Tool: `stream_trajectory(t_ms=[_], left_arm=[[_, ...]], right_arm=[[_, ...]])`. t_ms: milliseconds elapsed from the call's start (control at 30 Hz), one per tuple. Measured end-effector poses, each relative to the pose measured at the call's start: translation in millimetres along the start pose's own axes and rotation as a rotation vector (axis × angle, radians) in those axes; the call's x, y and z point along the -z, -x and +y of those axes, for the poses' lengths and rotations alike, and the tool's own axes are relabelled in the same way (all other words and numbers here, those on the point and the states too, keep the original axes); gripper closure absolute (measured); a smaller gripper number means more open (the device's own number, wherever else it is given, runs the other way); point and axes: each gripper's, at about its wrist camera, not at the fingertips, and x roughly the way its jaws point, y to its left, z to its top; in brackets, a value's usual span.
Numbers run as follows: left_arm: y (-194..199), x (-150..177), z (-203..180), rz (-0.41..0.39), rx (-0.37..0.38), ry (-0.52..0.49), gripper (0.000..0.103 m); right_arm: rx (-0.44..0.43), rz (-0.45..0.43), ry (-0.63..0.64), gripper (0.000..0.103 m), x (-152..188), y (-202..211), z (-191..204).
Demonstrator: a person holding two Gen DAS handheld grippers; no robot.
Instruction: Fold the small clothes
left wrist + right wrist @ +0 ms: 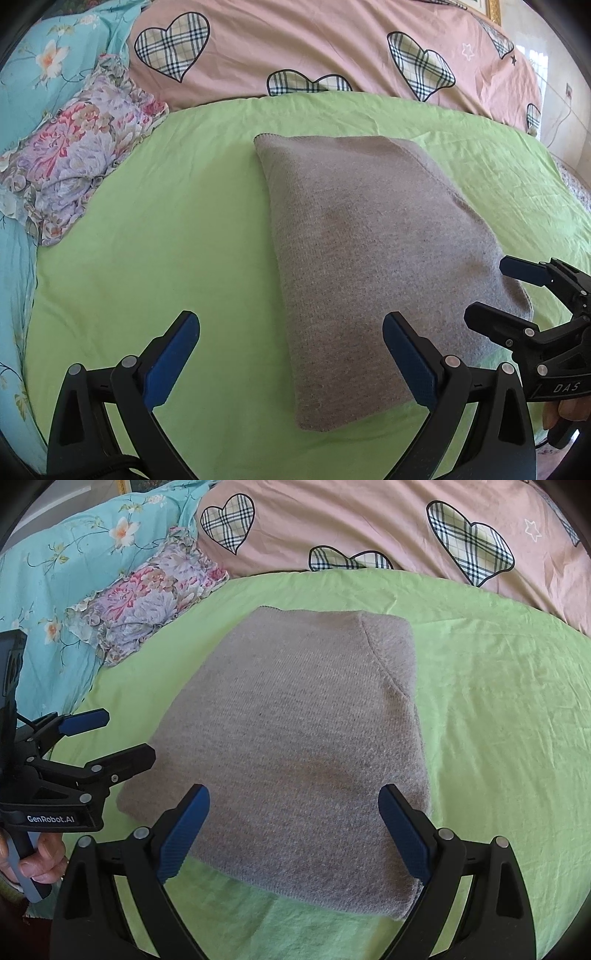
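A grey knitted garment, folded into a rectangle (295,746), is lying flat on the light green sheet (498,720). The left gripper (291,354) and right gripper (293,823) are hovering over its near edge, fingers spread wide, grasping nothing. A floral frilled cloth (77,158) is lying well apart.

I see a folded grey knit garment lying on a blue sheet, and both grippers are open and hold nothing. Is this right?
Not quite: the grey knit garment lies on a green sheet, as the right wrist view shows. The rest holds: the left gripper and right gripper are open and hold nothing.
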Motion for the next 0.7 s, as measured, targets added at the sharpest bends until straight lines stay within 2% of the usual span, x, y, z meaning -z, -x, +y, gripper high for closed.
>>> stream_trajectory(t_ms=[700], left_arm=[[-2.6,0.0,-2.2,0.008,0.0,0.002,0.003]], right_arm=[[-0.004,0.007,-0.012,0.01,-2.4,-5.3,-6.5]])
